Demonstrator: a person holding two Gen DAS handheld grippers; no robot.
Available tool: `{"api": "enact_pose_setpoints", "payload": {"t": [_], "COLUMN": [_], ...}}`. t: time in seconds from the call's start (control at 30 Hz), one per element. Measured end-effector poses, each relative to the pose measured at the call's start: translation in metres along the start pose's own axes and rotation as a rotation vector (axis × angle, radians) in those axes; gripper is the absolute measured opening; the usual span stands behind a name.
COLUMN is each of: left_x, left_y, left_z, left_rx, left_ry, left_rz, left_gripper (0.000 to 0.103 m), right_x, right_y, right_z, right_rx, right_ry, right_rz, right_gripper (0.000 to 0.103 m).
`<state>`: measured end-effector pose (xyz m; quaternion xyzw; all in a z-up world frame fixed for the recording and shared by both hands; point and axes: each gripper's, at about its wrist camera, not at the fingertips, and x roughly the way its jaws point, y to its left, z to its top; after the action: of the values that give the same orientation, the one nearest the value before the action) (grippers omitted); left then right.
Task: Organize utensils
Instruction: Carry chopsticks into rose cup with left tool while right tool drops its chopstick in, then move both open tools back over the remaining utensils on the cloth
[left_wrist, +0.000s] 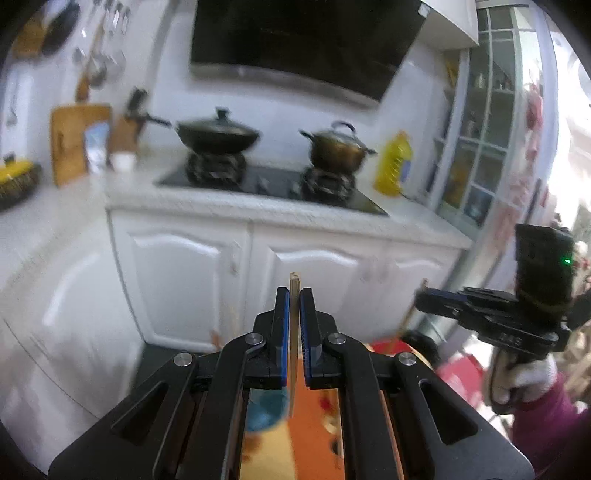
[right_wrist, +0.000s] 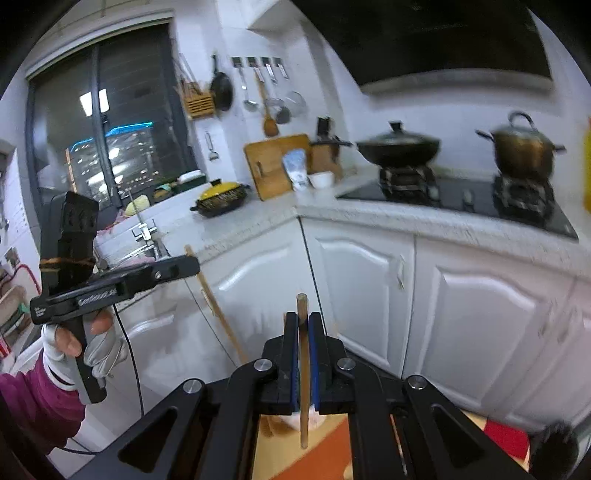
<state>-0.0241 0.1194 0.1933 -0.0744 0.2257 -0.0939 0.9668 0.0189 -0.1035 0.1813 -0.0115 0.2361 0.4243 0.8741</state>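
On the stove (right_wrist: 458, 201), two lidded pots (right_wrist: 399, 146)

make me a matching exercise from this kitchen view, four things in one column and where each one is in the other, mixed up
Things:
1. black wok
2. brass-coloured pot
3. wooden spoon
4. yellow-lidded dish

Places:
A. hanging on the wall
B. on the counter near the sink
C. on the right-hand burner
D. on the left-hand burner

Pairs: 1-D, 2-C, 3-A, 4-B

Meanwhile the left hand-held gripper is shut on a flat bamboo stick, and the right hand-held gripper on a round wooden stick.
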Motion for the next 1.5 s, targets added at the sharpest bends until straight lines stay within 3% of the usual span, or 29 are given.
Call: {"api": "enact_pose_setpoints", "payload": {"t": [0.2, 0.43, 0.93, 1.13, 1.23, 1.3, 1.5], "left_x": [0.018, 0.056, 0.11, 0.115, 0.113, 0.11, 0.105], "left_y": [0.034, 0.05, 0.064, 0.069, 0.068, 0.066, 0.055], "left_z": [0.012, -0.024, -0.085, -0.097, -0.099, -0.101, -0.104], "left_rx": [-0.011, 0.001, -0.1, -0.13, -0.136, -0.141, -0.117], "left_ry": [-0.014, 0.05, 0.206, 0.24, 0.241, 0.239, 0.238], "left_rz": [0.101, 0.189, 0.193, 0.226, 0.223, 0.219, 0.238], "left_gripper": [0.004, 0.004, 0.004, 0.008, 0.031, 0.034, 0.04], "right_x": [0.041, 0.091, 0.169, 0.171, 0.163, 0.157, 0.148], "right_y": [0.011, 0.001, -0.045, -0.055, -0.058, -0.06, -0.058], "right_z": [0.022, 0.023, -0.036, -0.054, -0.058, -0.062, -0.078], "right_rx": [-0.01, 0.015, 0.146, 0.171, 0.182, 0.193, 0.196], "right_ry": [0.006, 0.035, 0.229, 0.267, 0.263, 0.256, 0.268], "right_rz": [0.015, -0.007, -0.002, -0.016, -0.022, -0.024, -0.037], "right_gripper": [0.005, 0.005, 0.005, 0.005, 0.015, 0.039, 0.039]}}
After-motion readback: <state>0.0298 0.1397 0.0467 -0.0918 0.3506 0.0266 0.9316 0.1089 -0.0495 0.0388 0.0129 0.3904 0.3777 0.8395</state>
